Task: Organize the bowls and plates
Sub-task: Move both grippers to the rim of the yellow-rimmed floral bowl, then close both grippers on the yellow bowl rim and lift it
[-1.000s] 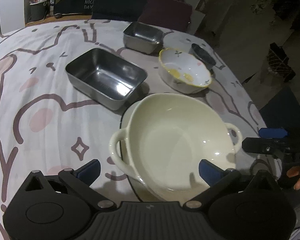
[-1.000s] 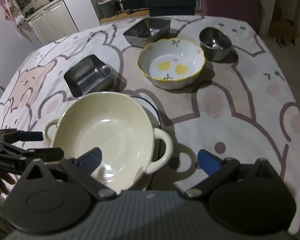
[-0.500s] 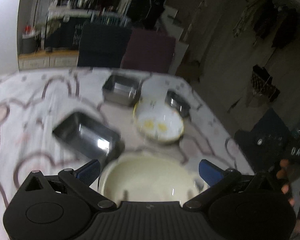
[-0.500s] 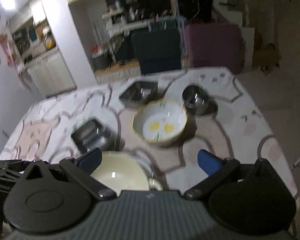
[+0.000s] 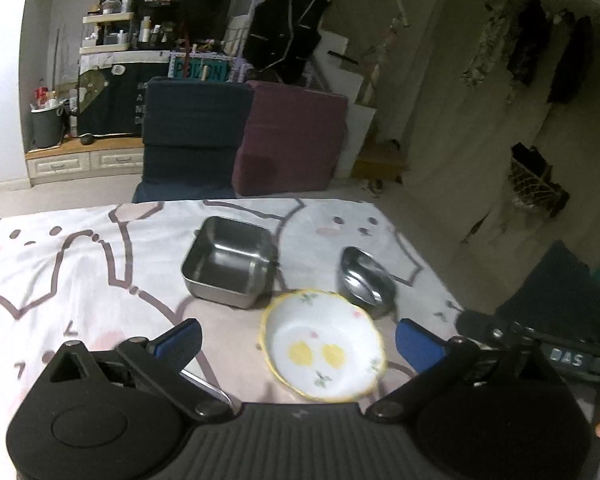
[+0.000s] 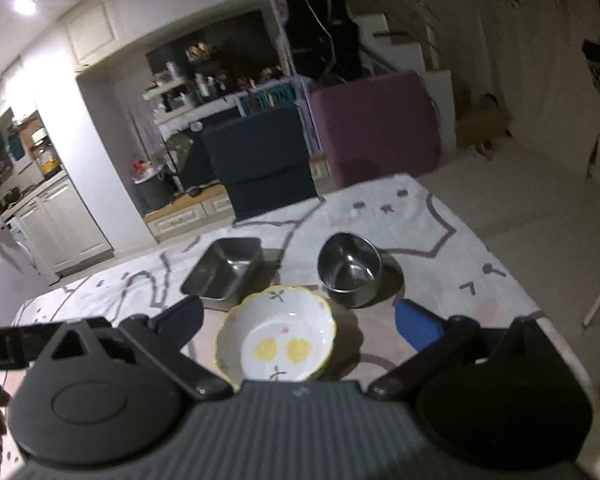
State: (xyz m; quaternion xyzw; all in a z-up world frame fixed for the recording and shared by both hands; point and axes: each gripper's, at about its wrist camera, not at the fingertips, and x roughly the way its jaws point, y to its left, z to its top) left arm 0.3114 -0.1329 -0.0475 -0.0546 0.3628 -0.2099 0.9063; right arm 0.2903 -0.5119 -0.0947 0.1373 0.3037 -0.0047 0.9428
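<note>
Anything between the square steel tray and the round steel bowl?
Nothing: only bare patterned tablecloth separates square steel tray and round steel bowl, clearest in the right wrist view.

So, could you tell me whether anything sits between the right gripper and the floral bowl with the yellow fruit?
Nothing visible does. The floral bowl lies straight ahead of the right gripper, framed by its open jaws, with only bare tablecloth around. The round steel bowl and steel tray sit beyond it.

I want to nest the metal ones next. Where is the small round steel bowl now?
The small round steel bowl sits on the patterned tablecloth, right of the square steel container and just behind the yellow-rimmed floral ceramic bowl, in both wrist views.
</note>
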